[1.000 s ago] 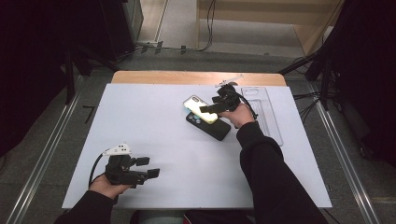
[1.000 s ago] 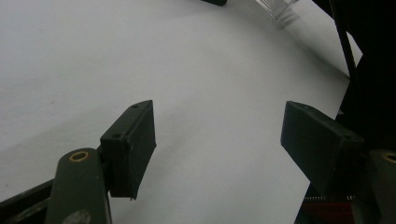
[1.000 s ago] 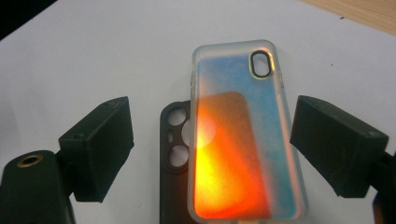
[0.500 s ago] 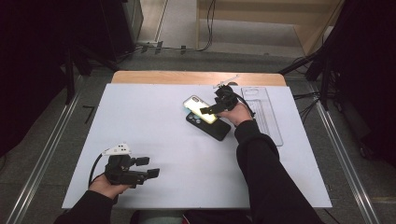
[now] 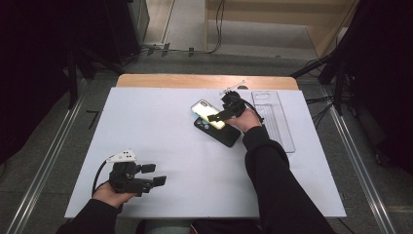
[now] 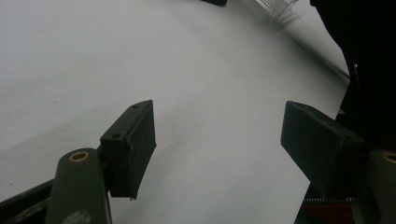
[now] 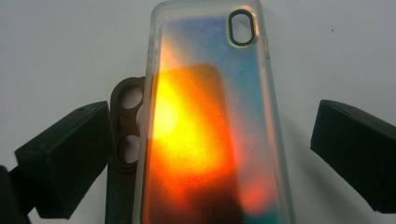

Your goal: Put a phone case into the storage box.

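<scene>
The left gripper (image 5: 158,174) is held near the table's front edge, jaws spread, nothing between them. Farther off, the right gripper (image 5: 214,117) has just been opened; its jaws flank the iridescent phone case (image 7: 210,140) without pressing it. The case lies partly over a dark case (image 7: 122,154). It is judged light, flexible and slick, best pinched across its long edges. The dark case's lower portion is hidden.
</scene>
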